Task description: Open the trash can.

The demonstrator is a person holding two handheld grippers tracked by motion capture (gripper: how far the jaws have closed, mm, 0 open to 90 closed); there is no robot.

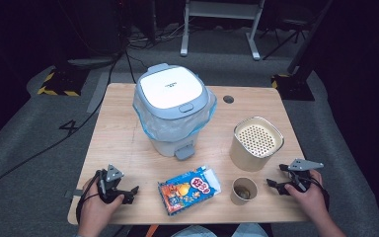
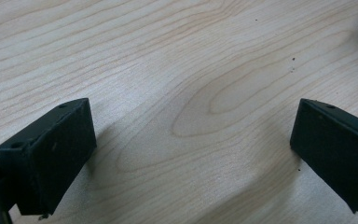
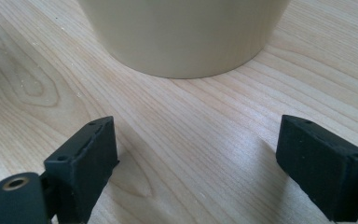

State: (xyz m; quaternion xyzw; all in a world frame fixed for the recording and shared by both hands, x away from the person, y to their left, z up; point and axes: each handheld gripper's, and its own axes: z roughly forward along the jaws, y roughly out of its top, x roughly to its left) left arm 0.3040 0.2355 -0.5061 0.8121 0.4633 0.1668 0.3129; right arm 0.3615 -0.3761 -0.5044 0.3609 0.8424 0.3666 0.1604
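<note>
High view, left gripper (image 1: 128, 192): at 7 o'clock on the table (image 1: 128, 143), jaws spread, holding nothing.
High view, right gripper (image 1: 275, 183): at 4 o'clock, jaws apart and bare.
High view, things: snack packet (image 1: 188, 190) at 6 o'clock between the hands; paper cup (image 1: 243, 190) just beside the right gripper; tan canister (image 1: 255, 143) at 3 o'clock; lidded bin (image 1: 173, 108) at 12.
Left gripper view: jaws wide over bare wood (image 2: 191, 93).
Right gripper view: jaws wide, canister base (image 3: 186, 37) at 12 o'clock, apart from them.
</note>
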